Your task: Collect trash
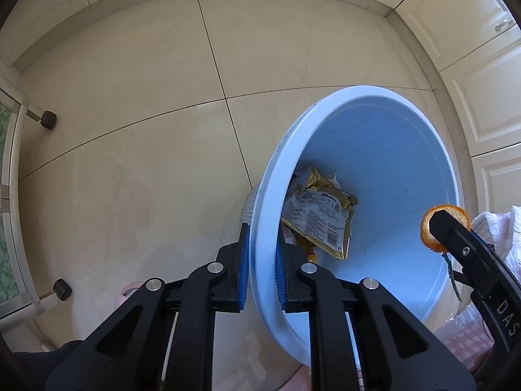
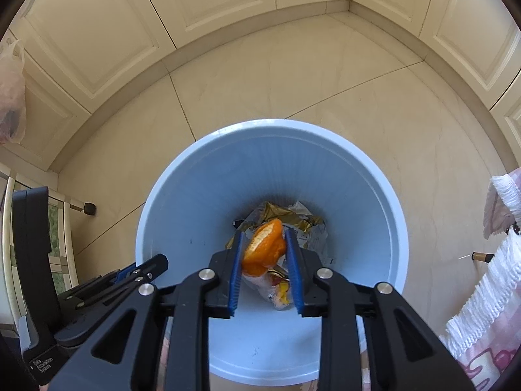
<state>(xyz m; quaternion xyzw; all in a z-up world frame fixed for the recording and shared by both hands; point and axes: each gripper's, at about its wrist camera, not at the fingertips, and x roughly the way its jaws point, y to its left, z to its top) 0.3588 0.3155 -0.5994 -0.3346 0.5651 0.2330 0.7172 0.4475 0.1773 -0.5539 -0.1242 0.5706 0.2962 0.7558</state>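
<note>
The left gripper (image 1: 262,260) clamps the bin (image 1: 384,150) by its near-left rim; the right gripper (image 2: 264,254) grasps an orange peel (image 2: 265,249) over wrappers (image 1: 317,218) inside.

From my left camera, the near rim of the bin (image 1: 265,215) was hidden between the fingers. The wrapper (image 1: 317,220) covered the trash beneath it, and its print was too small for me to read. The peel (image 2: 265,249) hid part of that pile. A bag (image 2: 11,97) was cut off at the left edge.
</note>
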